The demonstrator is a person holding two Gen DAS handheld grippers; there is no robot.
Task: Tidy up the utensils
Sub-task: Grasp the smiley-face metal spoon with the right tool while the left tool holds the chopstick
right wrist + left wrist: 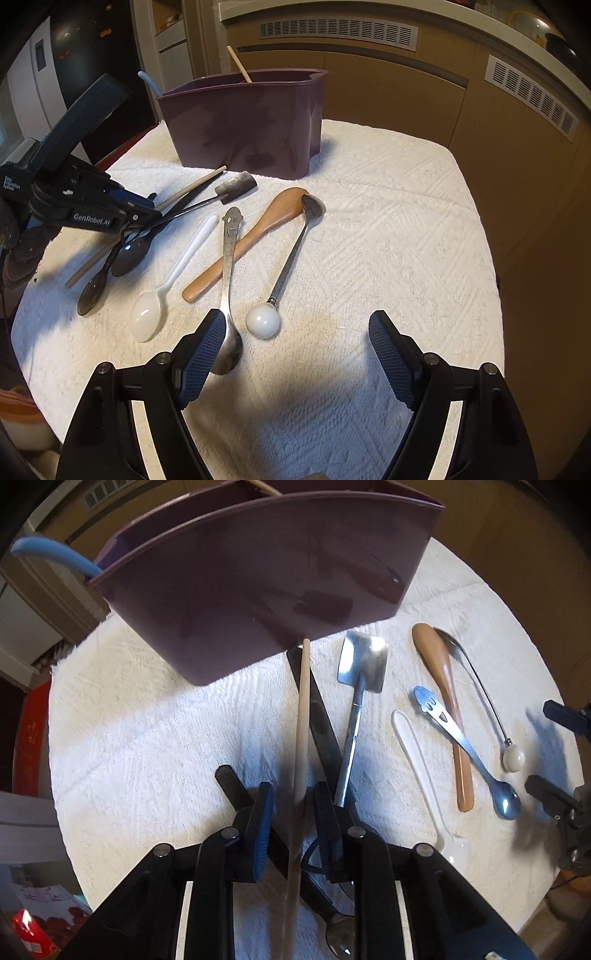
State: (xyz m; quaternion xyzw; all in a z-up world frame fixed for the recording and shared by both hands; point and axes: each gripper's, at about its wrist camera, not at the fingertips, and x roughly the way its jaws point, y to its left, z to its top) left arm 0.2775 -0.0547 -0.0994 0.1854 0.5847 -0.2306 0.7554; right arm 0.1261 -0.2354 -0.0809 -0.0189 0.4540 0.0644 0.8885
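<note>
A dark purple utensil holder [258,590] [243,122] stands at the back of the towel-covered table, with a wooden stick and a blue handle in it. My left gripper [291,812] [147,212] is low over a wooden chopstick [301,738] [199,184]; its jaws stand close on either side of the stick, and contact is unclear. Under it lie dark spoons [129,254] and a metal shovel-shaped spoon [364,664] [236,188]. My right gripper [295,350] is open and empty above the towel, near a metal spoon [229,258] and a ball-ended spoon [291,258].
A white plastic spoon [155,306] [424,775] and a tan wooden spoon [251,236] [443,694] lie between the grippers. Brown cabinets [406,81] stand behind the table. Boxes [33,915] sit left on the floor.
</note>
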